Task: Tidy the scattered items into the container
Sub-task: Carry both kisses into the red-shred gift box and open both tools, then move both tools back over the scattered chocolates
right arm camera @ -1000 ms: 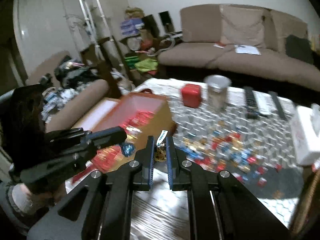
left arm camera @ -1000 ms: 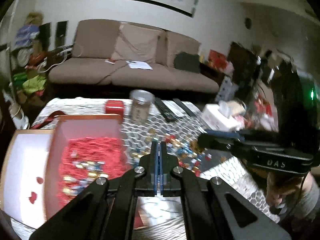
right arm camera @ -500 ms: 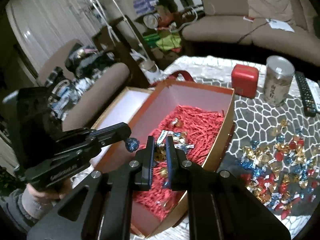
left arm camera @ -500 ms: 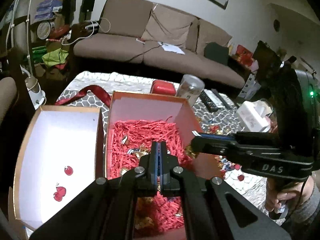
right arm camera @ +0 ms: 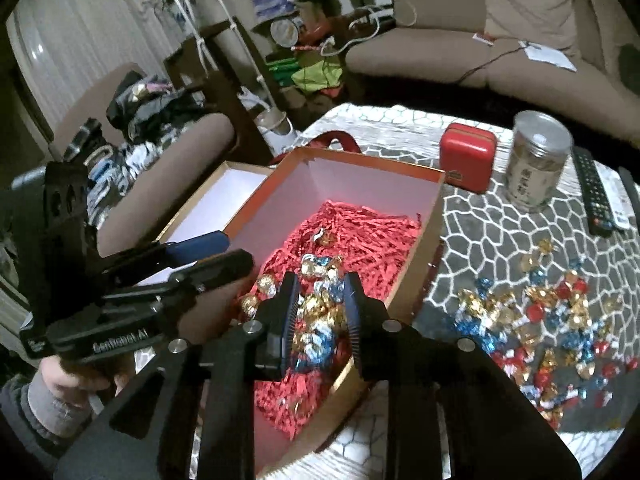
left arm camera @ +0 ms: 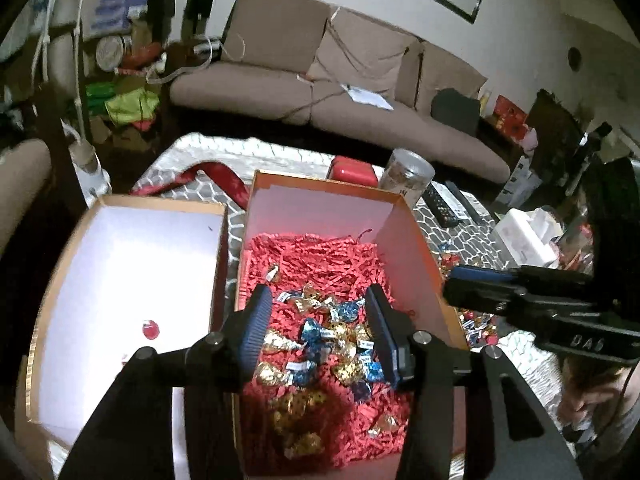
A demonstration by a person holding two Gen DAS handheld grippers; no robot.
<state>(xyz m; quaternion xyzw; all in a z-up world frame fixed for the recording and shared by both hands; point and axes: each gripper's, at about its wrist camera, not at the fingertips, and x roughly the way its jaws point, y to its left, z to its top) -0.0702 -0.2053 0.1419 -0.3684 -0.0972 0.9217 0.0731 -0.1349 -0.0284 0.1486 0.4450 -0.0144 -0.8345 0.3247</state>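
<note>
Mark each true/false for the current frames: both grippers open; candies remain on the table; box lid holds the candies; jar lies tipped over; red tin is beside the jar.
1. Left gripper and right gripper are open. True.
2. Wrapped candies remain on the table. True.
3. Box lid holds the candies. False: they lie in the shred-filled box.
4. Jar is tipped over. False: upright.
5. Red tin is beside the jar. True.

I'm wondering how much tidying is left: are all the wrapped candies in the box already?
No, a pile of wrapped candies lies scattered on the table beside the box.
</note>
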